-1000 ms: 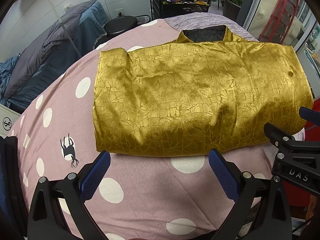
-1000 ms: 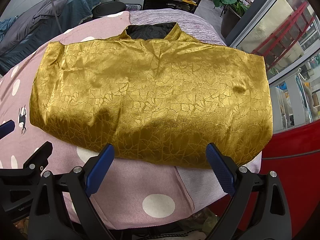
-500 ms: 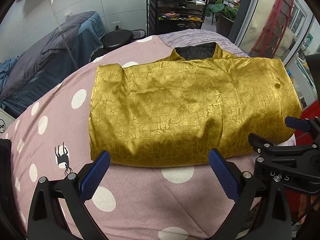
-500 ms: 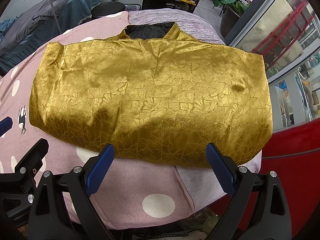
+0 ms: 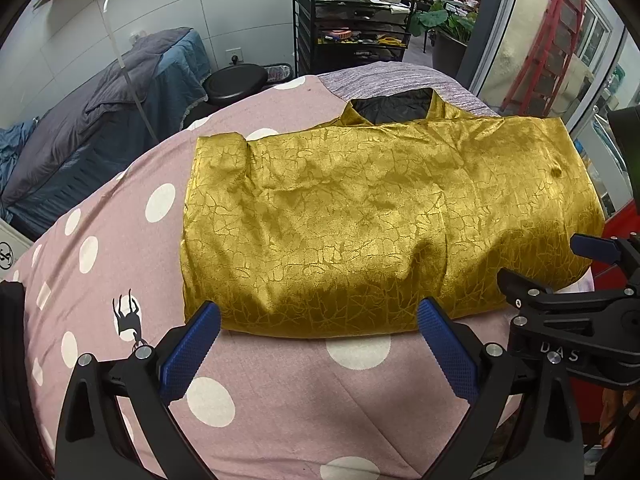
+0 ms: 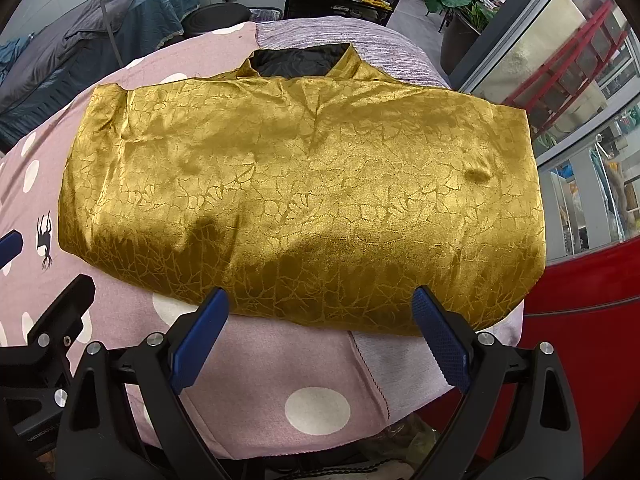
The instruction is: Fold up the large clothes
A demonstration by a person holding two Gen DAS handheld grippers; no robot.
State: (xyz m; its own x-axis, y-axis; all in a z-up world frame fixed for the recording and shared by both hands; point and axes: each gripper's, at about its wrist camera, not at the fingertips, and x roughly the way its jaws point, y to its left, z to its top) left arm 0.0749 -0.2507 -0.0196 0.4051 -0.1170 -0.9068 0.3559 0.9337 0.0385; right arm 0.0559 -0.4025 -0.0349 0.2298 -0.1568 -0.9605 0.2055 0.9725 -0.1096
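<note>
Two grippers hang at the near edge, each spread wide with nothing held. The left gripper [image 5: 318,340] has its blue pads [image 5: 190,354] just short of the gold garment's near hem; the right gripper [image 6: 320,330] sits likewise, at 3 o'clock from the left. Beyond them, at 12 o'clock, the gold garment [image 5: 380,216] lies folded into a wide rectangle on the pink polka-dot sheet [image 5: 120,240], its dark-lined collar [image 6: 300,62] at the far side. Farther off stands a black shelving rack [image 5: 352,20].

Black lining [image 5: 394,107] mostly hidden inside gold garment [image 5: 360,216].
</note>
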